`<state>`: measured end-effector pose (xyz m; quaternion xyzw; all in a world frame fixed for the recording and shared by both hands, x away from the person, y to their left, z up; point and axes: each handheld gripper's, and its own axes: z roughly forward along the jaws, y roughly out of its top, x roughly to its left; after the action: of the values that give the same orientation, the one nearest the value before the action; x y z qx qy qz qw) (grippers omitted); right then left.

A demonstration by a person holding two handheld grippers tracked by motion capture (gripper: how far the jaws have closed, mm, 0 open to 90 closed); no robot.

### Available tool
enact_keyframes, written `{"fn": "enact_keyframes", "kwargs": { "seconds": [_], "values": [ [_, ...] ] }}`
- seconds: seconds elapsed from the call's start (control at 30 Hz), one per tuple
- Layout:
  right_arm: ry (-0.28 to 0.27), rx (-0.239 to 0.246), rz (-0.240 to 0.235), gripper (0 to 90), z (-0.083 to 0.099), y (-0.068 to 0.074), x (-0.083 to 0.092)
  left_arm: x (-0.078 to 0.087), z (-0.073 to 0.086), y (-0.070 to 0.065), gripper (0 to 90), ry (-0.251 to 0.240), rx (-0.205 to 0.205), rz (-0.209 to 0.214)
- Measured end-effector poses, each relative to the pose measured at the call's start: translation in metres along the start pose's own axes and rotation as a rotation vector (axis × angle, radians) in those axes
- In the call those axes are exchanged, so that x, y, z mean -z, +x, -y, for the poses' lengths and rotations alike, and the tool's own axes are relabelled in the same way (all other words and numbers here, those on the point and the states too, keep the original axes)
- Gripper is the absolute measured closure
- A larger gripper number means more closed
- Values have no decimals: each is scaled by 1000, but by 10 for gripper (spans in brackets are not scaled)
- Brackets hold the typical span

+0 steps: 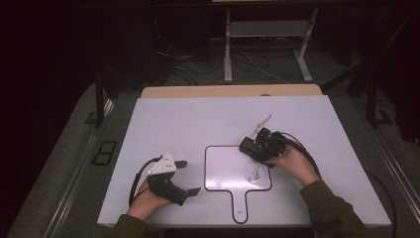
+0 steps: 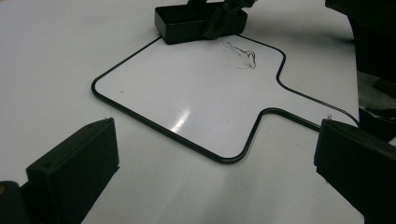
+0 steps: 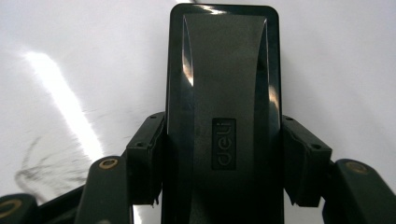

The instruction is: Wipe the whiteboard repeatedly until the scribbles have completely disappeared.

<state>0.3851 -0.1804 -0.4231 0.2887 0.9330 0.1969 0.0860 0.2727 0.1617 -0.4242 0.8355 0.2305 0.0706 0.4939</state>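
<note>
Your right gripper (image 1: 255, 147) is clamped on the black eraser (image 3: 223, 112) to wipe that scribble (image 1: 255, 173) off the whiteboard (image 1: 223, 171); left gripper (image 1: 187, 177) sits open, just waiting.

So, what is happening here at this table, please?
A person works at a white table with a claw in each hand. The right claw is shut on a black eraser, which rests at the upper right corner of a small whiteboard. A dark scribble remains on the board, close to the eraser. The left claw is open and waits beside the board's left edge, holding nothing.
</note>
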Motion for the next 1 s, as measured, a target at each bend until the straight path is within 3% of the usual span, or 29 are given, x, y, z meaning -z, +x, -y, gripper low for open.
{"fn": "enact_keyframes", "kwargs": {
  "seconds": [0.23, 0.33, 0.4, 0.57, 0.63, 0.77, 1.0],
  "values": [
    [-1, 80, -49, 387, 3, 22, 3, 0, 0, -1, 0, -1, 0, 0],
    [5, 108, -46, 387, 4, 29, 4, 0, 0, -1, 0, -1, 0, 1],
    [1, 94, -46, 387, 4, 25, 3, 0, 0, -1, 0, -2, 0, 0],
    [0, 16, 9, 387, 6, -1, 3, 0, 0, -1, 0, 0, 1, 0],
    [-3, -13, 5, 387, 9, -7, 3, -1, 0, -1, 0, 0, 1, 2],
    [2, 12, 17, 387, 8, -5, 3, 0, 0, -1, 0, 0, 1, 1],
    [3, 18, -4, 387, 8, 3, 4, 0, 0, -1, 0, 0, -1, 2]
  ]
}}
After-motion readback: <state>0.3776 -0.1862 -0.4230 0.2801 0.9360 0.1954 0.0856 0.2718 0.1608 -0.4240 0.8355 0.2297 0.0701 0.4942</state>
